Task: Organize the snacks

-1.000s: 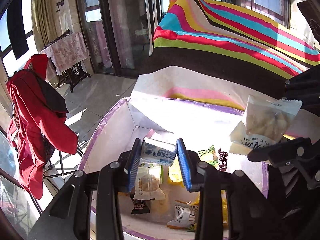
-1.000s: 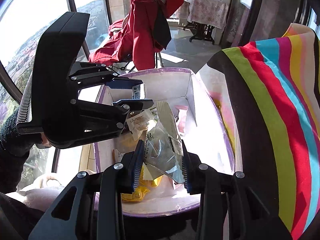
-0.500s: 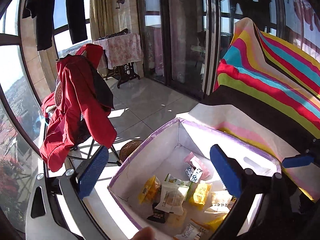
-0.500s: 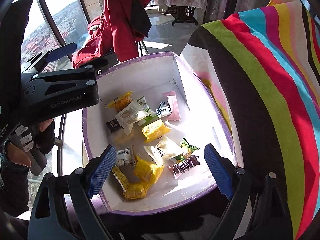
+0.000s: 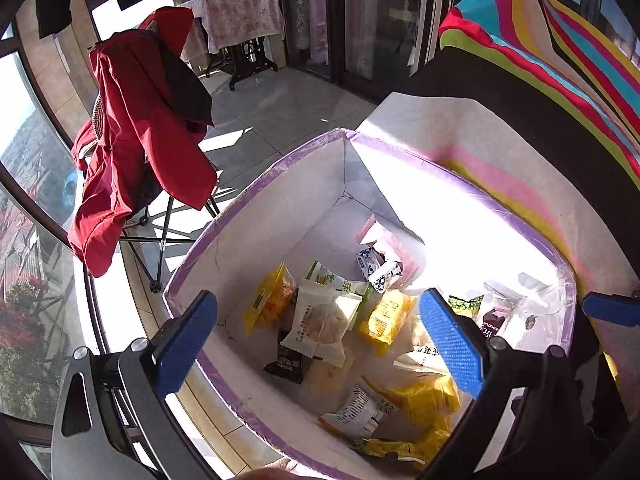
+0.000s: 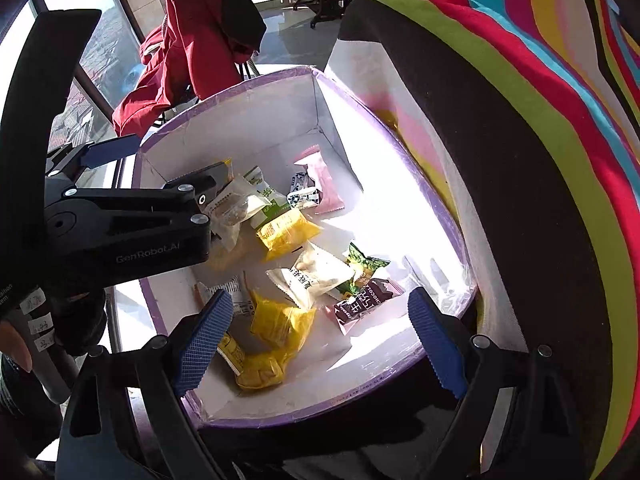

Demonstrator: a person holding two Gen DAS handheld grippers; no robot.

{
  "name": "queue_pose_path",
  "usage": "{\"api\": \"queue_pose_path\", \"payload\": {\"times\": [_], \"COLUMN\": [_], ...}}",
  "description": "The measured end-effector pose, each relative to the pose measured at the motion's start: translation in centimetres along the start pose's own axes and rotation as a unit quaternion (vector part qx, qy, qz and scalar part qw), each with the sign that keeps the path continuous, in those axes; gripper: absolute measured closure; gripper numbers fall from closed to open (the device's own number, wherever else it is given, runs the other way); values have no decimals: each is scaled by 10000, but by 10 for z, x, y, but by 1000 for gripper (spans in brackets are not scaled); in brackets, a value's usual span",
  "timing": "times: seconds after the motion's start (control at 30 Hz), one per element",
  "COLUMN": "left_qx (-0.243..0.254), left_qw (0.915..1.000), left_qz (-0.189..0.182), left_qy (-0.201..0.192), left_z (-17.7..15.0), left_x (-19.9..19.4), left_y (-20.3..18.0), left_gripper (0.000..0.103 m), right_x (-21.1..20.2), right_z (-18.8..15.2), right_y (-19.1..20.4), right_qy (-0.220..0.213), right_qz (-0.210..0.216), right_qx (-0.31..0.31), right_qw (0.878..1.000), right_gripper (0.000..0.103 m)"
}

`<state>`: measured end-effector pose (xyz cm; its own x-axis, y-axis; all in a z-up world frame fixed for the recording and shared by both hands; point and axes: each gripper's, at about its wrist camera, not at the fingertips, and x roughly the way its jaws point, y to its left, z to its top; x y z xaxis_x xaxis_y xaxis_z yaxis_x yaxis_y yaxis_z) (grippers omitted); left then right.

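A white box with a purple rim [image 5: 248, 192] [image 6: 248, 128] holds several snack packets. Among them are a white pastry packet [image 5: 320, 320], a blue-and-white candy [image 5: 378, 268] [image 6: 304, 196], a pink packet [image 6: 324, 184], yellow packets [image 6: 280, 320], a white packet with print [image 6: 312, 276] and a brown chocolate packet [image 6: 360, 304]. My left gripper [image 5: 320, 340] hangs over the box's near left side, open wide, with nothing between its blue pads. Over the near end, my right gripper [image 6: 320, 340] is open too, and the packets lie loose below it.
A red jacket [image 5: 136, 128] hangs on a folding chair left of the box. A striped cloth [image 6: 540, 140] covers the surface to the right. Beyond lie tiled floor [image 5: 288, 108], glass doors and a small cloth-covered table [image 5: 240, 12]. A hand [image 6: 12, 344] holds the left gripper's handle.
Both grippers have opened wide. The left let go of the blue-and-white candy and the right let go of a clear packet; both now lie in the box. Both views have rolled.
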<state>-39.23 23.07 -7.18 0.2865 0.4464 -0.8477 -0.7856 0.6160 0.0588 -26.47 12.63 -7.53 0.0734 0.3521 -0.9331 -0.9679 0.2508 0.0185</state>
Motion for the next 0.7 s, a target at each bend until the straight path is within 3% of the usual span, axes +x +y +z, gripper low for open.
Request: {"api": "queue_pose_path", "payload": {"times": [0.7], "left_qx": [-123], "left_qw": [9998], "left_qz": [-64], "left_qy": [150], "left_z": [2], "left_x": [10], "left_y": [8], "left_gripper": [2], "right_x": [11], "right_z": [-7], "right_y": [-3], "right_qy": [203], "right_qz": [26], "right_qx": [155], "right_qw": [9997], "right_gripper": [17]}}
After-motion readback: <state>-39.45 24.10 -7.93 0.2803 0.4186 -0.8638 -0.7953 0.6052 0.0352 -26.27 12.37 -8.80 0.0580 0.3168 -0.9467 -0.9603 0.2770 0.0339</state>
